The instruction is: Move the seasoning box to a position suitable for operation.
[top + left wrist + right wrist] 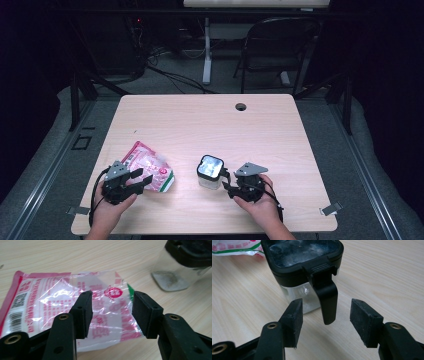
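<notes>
Nearest the camera, at lower left, left gripper (141, 178) stands open, jaws over the plastic bag (150, 171) but not pressing it. At lower middle, right gripper (325, 322) is wide open, the jar (210, 171) handle (325, 300) hanging between its jaws.

1. The left hand-held gripper (136, 181) is black, with a grey three-cornered plate on top and a black cable trailing beside the hand.
2. The right hand-held gripper (227, 186) matches it, grey plate included.
3. Each carries two blocky black pads (85, 312) on arms studded with brass-ringed screw holes.
4. Both forearms are bare, no sleeves.
</notes>
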Motion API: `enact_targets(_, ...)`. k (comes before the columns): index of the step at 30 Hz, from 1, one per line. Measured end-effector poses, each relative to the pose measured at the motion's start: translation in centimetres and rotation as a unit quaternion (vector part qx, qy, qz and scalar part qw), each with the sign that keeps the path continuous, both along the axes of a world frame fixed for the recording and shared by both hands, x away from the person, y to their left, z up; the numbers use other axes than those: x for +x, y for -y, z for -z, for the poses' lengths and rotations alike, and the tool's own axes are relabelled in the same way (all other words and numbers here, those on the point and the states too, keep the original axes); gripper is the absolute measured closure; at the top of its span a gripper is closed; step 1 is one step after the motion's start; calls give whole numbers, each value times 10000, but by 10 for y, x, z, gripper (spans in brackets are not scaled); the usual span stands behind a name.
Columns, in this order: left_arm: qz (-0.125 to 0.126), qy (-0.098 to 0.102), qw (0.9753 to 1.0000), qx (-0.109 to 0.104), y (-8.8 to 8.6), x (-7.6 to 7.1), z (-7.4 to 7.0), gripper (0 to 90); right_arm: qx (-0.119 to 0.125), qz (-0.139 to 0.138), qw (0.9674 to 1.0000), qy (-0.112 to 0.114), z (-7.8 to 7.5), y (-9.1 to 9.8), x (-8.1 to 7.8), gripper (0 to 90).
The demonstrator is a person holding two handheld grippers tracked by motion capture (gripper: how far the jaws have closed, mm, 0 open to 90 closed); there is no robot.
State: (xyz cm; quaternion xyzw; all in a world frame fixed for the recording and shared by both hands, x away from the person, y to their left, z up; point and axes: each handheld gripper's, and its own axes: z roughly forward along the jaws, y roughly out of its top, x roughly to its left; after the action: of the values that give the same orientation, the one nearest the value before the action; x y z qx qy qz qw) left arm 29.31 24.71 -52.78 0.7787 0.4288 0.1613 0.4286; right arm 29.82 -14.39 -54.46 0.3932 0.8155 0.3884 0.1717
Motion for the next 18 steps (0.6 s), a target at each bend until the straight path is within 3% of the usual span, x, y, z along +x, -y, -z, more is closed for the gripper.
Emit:
enact_targets(1,-27,-52,9999,-150,5,2,0,499,-3,33,10000,86,3,-1,0,448)
enact_targets(3,-20,-91,9997,-222,12,3,-1,508,89,55,9999,77,5,-2,-1,463)
enact_targets(7,146,-54,9997,-193,27,6,-3,556,-75,50,9996,280,6,-6,-3,504)
enact_targets(10,175,-36,9996,-220,32,7,-2,583,-36,58,9998,204,6,-7,1,526)
enact_targets(14,211,5,9998,-47,40,6,2,582,-92,25,9997,228,9,-12,8,678)
enact_targets(18,256,66,9996,99,41,1,6,579,-166,-43,9995,282,9,-12,8,721)
